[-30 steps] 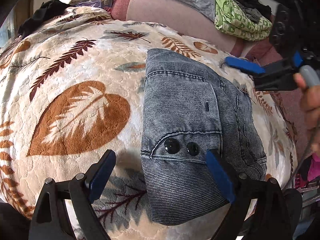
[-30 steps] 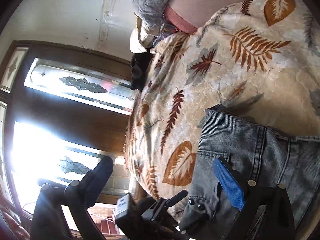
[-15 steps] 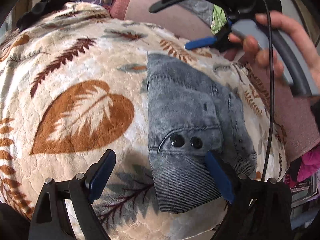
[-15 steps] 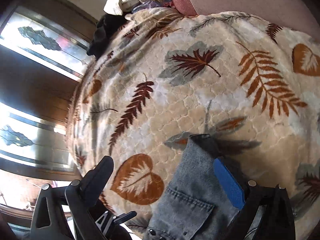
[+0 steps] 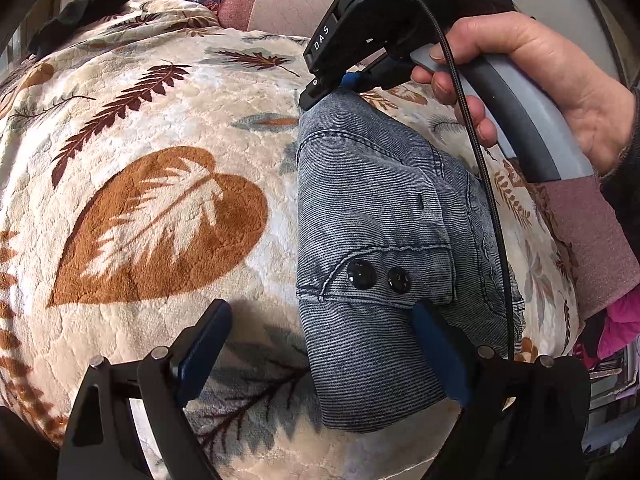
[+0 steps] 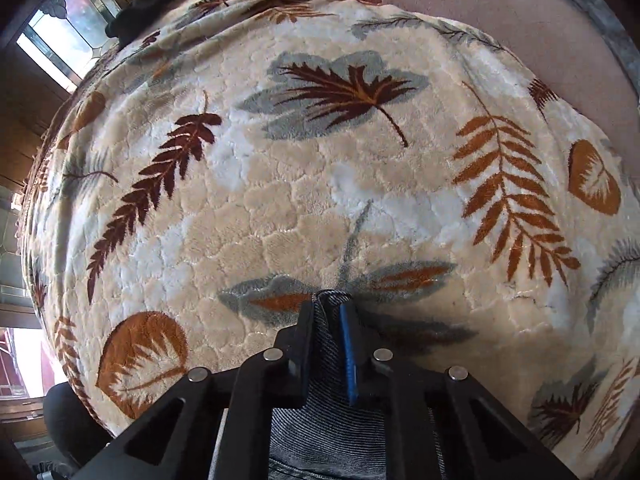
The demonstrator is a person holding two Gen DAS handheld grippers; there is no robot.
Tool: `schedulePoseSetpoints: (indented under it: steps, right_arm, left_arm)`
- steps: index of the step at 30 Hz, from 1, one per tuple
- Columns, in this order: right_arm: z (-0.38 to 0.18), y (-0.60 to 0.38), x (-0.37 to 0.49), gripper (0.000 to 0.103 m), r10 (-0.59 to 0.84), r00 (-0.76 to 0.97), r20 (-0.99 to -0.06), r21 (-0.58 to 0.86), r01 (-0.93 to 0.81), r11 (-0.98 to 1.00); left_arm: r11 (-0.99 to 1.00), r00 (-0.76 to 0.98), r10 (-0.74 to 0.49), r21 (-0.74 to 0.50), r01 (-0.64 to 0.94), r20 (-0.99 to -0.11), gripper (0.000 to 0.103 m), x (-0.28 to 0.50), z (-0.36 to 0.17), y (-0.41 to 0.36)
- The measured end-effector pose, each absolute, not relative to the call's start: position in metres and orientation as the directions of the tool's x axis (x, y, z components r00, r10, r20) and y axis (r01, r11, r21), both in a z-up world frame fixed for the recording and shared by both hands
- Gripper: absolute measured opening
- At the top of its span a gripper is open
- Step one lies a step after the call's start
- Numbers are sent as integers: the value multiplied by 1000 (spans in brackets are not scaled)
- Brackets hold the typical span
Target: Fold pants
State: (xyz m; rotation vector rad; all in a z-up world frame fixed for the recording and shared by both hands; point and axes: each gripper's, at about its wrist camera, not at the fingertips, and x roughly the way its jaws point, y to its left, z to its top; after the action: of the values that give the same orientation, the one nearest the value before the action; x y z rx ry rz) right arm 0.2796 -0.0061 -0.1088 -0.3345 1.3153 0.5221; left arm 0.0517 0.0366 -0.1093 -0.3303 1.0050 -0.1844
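Since the earlier frames the right gripper [image 6: 326,312] has come down from above the bed onto the far corner of the pants [image 5: 376,216] and closed; half a second ago its fingers stood wide apart, and now they pinch a ridge of denim between them at the lower centre of the right wrist view. In the left wrist view the same tool sits at the upper centre, the person's right hand [image 5: 524,76] wrapped round its grey handle at the upper right, a black cable [image 5: 486,184] trailing down across the fabric.

The pants lie folded into a compact grey-blue bundle on the leaf-patterned blanket [image 5: 160,220], right of centre in the left wrist view, two black buttons [image 5: 378,276] showing on the pocket flap.

The left gripper [image 5: 320,344] is spread wide at the bottom of its frame, holding nothing; its right-hand blue pad [image 5: 436,352] overlaps the near part of the denim, its left-hand one is over bare blanket.

A pink-red cushion [image 5: 260,8] lies along the top edge.
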Motion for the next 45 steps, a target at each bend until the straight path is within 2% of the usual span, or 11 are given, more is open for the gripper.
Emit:
schedulePoseSetpoints:
  steps: [7, 14, 18, 21, 26, 30, 34, 40, 41, 42, 45]
  right_arm:
    - [-104, -32, 286, 22, 199, 264, -944, 66, -440, 896]
    - [-64, -52, 231, 23, 498, 161, -852, 404, -402, 822]
    - [-119, -53, 224, 27, 425, 78, -902, 384, -307, 871]
    - [-104, -69, 215, 28, 528, 145, -837, 477, -281, 833]
    - [-58, -126, 177, 52, 591, 265, -762, 530, -269, 804]
    - [-63, -190, 139, 54, 602, 309, -736, 579, -174, 797]
    - [-120, -223, 116, 54, 565, 234, -791, 574, -38, 818]
    - [-90, -232, 91, 54, 622, 356, -697, 625, -122, 771]
    - [-89, -232, 84, 59, 646, 360, -674, 645, -141, 751]
    - [-94, -232, 78, 66, 656, 355, -666, 654, -146, 742]
    - [-133, -226, 63, 67, 643, 274, -715, 626, -160, 763]
  left_arm:
    - [938, 537, -294, -347, 2, -791, 93, 50, -110, 34]
    - [938, 538, -288, -346, -9, -792, 93, 48, -109, 33]
    - [937, 541, -284, -348, -18, -792, 93, 48, -108, 35]
    - [931, 546, -296, -365, -18, -784, 93, 44, -106, 38]
    - [916, 604, -312, -400, -13, -734, 92, 34, -90, 45]
    - [924, 704, -264, -382, -12, -660, 92, 20, -69, 53]
    - [957, 556, -232, -290, -18, -798, 92, 42, -103, 37]
    - [968, 669, -164, -247, -30, -725, 92, 24, -81, 37]
    - [968, 668, -175, -252, -19, -723, 92, 23, -80, 35]
    - [968, 658, -191, -253, 0, -729, 92, 23, -81, 31]
    - [987, 594, -151, -157, 42, -790, 93, 25, -97, 7]
